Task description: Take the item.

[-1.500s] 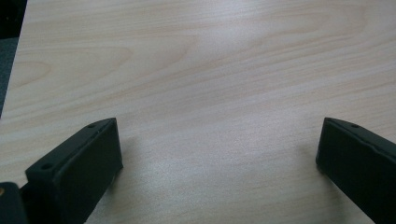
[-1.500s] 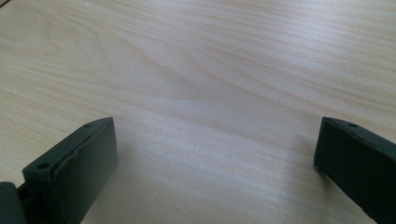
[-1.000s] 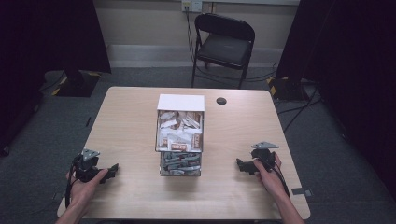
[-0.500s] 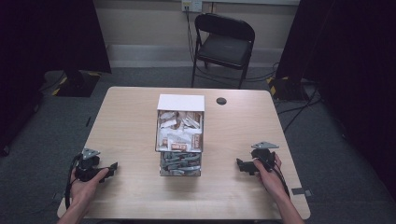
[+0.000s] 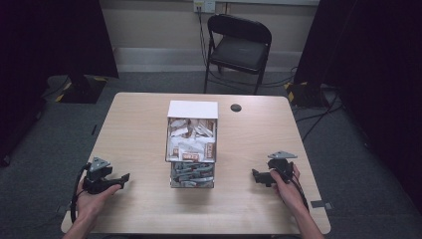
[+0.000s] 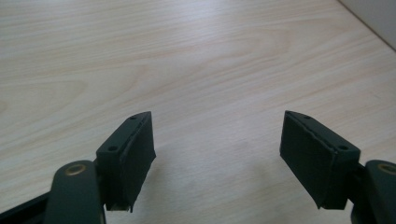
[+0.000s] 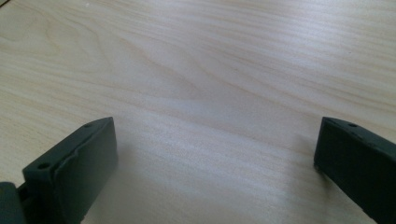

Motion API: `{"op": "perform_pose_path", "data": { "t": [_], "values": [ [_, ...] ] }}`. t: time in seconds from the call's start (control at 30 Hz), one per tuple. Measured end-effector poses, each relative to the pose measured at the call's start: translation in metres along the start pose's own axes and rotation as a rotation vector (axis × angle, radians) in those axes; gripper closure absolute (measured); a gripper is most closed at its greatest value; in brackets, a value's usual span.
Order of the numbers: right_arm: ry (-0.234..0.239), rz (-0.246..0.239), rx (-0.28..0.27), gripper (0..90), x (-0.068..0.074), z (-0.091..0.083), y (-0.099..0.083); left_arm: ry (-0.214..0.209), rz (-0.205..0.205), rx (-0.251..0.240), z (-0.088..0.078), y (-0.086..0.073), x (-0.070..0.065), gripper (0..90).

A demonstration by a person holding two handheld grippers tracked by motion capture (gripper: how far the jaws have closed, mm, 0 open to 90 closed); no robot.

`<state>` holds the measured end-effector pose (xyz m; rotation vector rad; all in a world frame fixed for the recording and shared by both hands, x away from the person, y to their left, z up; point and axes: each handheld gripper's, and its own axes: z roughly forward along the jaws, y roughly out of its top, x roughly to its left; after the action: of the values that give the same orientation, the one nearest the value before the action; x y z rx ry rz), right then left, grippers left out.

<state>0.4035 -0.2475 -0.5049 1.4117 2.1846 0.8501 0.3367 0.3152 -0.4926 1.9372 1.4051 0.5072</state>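
A clear box (image 5: pixel 192 144) with a white lid at its far end stands mid-table, stuffed with small paper packets. A hand holds my left gripper (image 5: pixel 122 178) low over the wood at the front left, pointing toward the box. Its jaws have just been closing, and the left gripper view shows this gripper (image 6: pixel 218 120) still open with only bare table between the pads. On the front right, my right gripper (image 5: pixel 254 176) also points at the box from a hand's width away. This gripper (image 7: pixel 217 125) stands wide open over empty wood.
The light wooden table (image 5: pixel 139 124) has a small black round disc (image 5: pixel 236 107) near its far edge. A black folding chair (image 5: pixel 239 45) stands behind the table. Cables run along the floor at the right, and a grey tape strip (image 5: pixel 317 204) marks the front right corner.
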Motion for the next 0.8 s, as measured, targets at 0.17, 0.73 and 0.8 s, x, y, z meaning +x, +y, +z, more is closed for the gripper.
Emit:
{"op": "perform_pose_path", "data": {
  "t": [0.17,0.73,0.8],
  "values": [
    [0.0,0.0,0.0,0.0,0.0,0.0,0.0,-0.073,0.012,-0.053,-0.008,0.003,-0.006,28.6],
    [0.0,0.0,0.0,0.0,0.0,0.0,0.0,-0.219,0.07,-0.122,-0.02,0.012,-0.03,33.6],
    [0.0,0.0,0.0,0.0,0.0,0.0,0.0,-0.228,0.08,-0.121,-0.021,0.013,-0.033,33.6]
  ]
}}
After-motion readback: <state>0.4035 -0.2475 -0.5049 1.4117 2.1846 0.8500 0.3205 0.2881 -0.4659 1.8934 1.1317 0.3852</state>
